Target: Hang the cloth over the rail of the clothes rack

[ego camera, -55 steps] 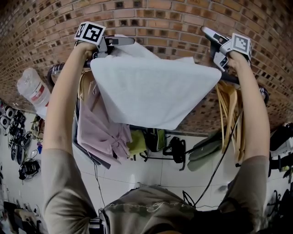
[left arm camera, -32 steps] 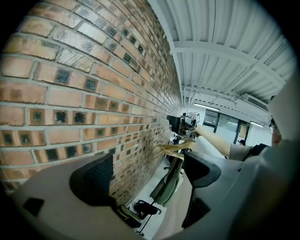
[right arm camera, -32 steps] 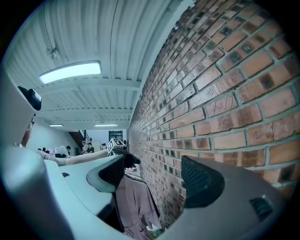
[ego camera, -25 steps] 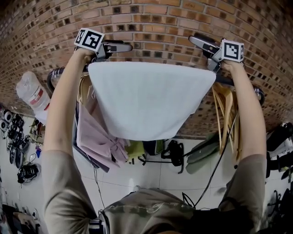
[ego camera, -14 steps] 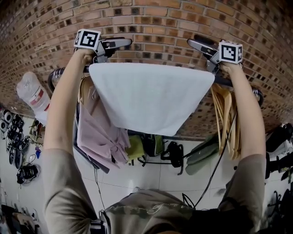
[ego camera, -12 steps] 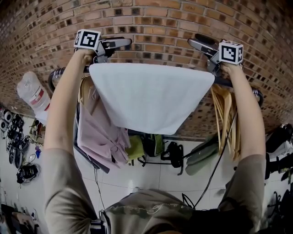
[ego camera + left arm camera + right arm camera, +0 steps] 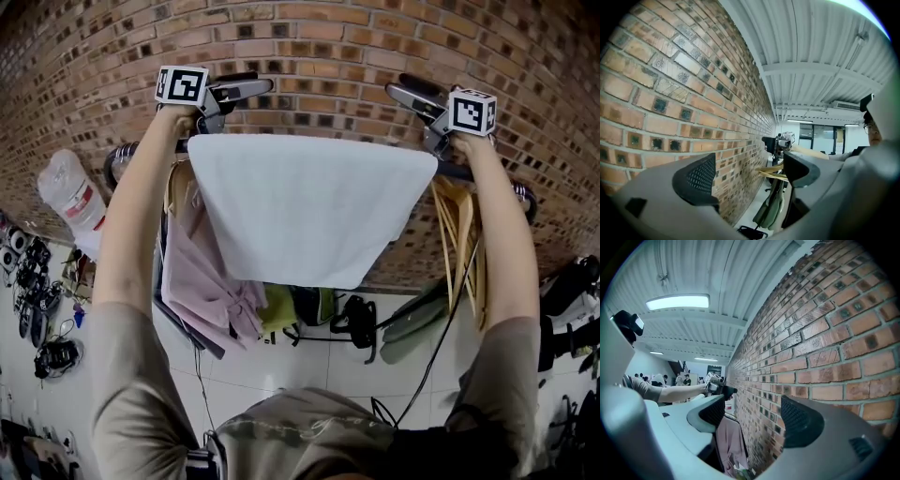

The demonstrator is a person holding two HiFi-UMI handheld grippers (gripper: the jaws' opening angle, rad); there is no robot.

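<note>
- Two claws up at rail height, one at each end of the cloth, both pointing at the far brick wall (image 7: 319, 47).
- Left claw (image 7: 251, 87): jaws apart, nothing between them. Its own view shows only brick and open room in the gap. Sits just above the cloth's top left corner, no fabric in the jaws.
- Right claw (image 7: 401, 90): jaws apart, empty as well. Its own view shows brick wall through the gap. Sits just above the cloth's top right corner, no grip on the fabric.
- White cloth (image 7: 305, 206): draped over the rail (image 7: 461, 172) of the clothes rack, top edge running straight along it between the two claws. The near side hangs down flat and narrows toward the bottom edge.
- The rail is dark and pokes out past the cloth on both sides.
- Pink garment (image 7: 202, 272) hangs on the rack left of the cloth, partly behind it.
- Wooden hangers (image 7: 459, 244) hang on the rail right of the cloth, just beside its edge.
- Large clear plastic bottle (image 7: 67, 192) at far left, well apart from the rack.
- White tiled floor (image 7: 300, 361) below, with dark bags (image 7: 361, 314) against the wall base.
- Left gripper view: the other claw is small in the distance, hangers below it.
- Right gripper view: the pink garment hangs low between the jaws, further off.
</note>
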